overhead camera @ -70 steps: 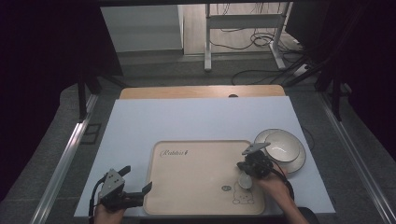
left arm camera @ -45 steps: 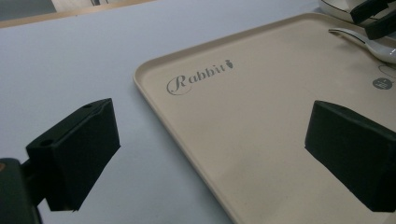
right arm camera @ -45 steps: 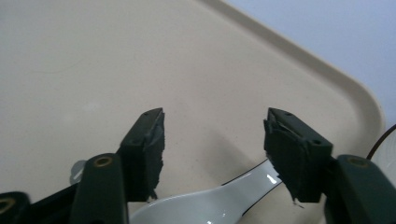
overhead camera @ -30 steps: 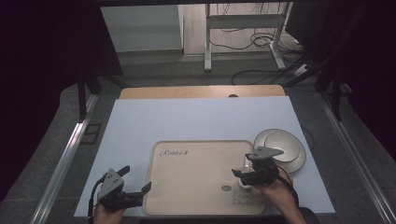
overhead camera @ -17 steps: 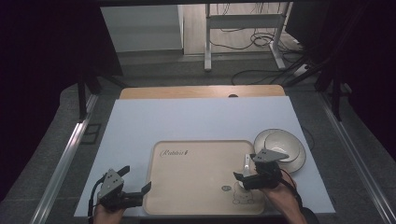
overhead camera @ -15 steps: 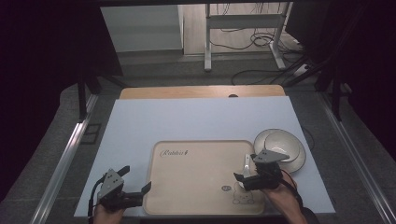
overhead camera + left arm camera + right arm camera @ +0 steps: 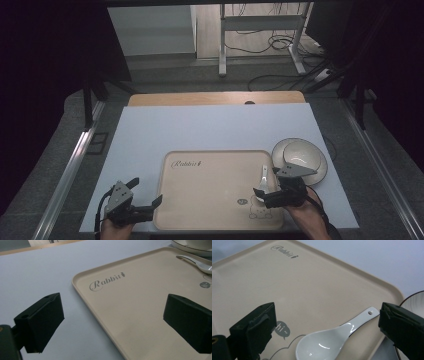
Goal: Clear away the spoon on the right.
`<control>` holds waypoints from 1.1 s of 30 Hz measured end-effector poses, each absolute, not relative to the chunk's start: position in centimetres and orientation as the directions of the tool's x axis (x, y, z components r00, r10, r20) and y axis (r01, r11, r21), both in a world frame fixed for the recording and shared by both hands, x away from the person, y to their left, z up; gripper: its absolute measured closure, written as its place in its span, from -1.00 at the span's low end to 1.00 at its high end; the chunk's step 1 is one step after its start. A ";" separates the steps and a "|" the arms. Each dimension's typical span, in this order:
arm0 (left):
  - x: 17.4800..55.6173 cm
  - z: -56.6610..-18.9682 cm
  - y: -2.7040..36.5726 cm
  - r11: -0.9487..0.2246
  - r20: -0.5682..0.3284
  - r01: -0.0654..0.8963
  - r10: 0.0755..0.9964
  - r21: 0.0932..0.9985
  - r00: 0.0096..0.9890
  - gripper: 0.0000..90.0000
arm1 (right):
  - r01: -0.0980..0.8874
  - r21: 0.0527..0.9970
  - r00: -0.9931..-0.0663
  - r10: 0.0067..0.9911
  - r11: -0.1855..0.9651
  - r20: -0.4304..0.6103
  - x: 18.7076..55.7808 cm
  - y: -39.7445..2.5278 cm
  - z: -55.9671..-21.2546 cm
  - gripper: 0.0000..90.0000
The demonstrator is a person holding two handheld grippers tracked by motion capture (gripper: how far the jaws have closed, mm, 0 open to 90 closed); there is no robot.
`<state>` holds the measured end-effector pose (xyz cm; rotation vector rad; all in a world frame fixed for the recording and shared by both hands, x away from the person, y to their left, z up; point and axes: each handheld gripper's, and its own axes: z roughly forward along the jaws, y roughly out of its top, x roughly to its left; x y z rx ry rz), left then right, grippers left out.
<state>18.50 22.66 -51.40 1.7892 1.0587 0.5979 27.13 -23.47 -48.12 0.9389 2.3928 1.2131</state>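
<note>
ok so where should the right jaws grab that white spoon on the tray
Probably the handle, about midway. The spoon lies flat on the tray, bowl up, its handle slim and straight where the bowl is wide and rounded. Bring the open right gripper down from above, jaws across the handle.

My two grippers, the left gripper (image 7: 146, 205) and the right gripper (image 7: 264, 194), are black with grey plates on top. The tray (image 7: 210, 190) between them is pale beige, printed with a grey "Rabbit" script, a small dark grey speech bubble reading "hi~" and a faint outlined animal figure. The spoon (image 7: 332, 338) is glossy white. The plate (image 7: 307, 155) is white with a thin dark rim line. The table (image 7: 210, 130) is pale bluish white.
</note>
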 end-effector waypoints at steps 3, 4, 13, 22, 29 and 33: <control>18.5 -51.4 22.7 -0.185 -0.050 0.402 0.860 0.897 0.508 -0.94 | 0.406 0.808 -0.740 0.672 0.427 0.016 26.7 -23.7 -48.0 -0.98; 18.5 -51.4 22.7 -0.185 -0.050 0.402 0.860 0.897 0.508 -0.94 | 0.403 0.810 -0.739 0.673 0.426 0.014 26.6 -23.8 -47.9 -0.98; 18.5 -51.4 22.7 -0.185 -0.048 0.402 0.861 0.897 0.506 -0.94 | 0.394 0.819 -0.728 0.685 0.418 0.000 25.7 -24.5 -47.7 -0.99; 18.5 -51.4 22.7 -0.186 -0.047 0.401 0.862 0.897 0.504 -0.94 | 0.390 0.826 -0.713 0.701 0.406 -0.008 25.0 -25.4 -47.4 -0.99; 18.5 -51.4 22.7 -0.185 -0.047 0.401 0.863 0.897 0.502 -0.94 | 0.387 0.836 -0.699 0.715 0.390 -0.010 24.4 -26.4 -47.3 -0.99; 18.5 -51.5 22.7 -0.186 -0.046 0.401 0.864 0.897 0.502 -0.94 | 0.385 0.840 -0.691 0.723 0.382 -0.012 24.1 -26.9 -47.2 -0.99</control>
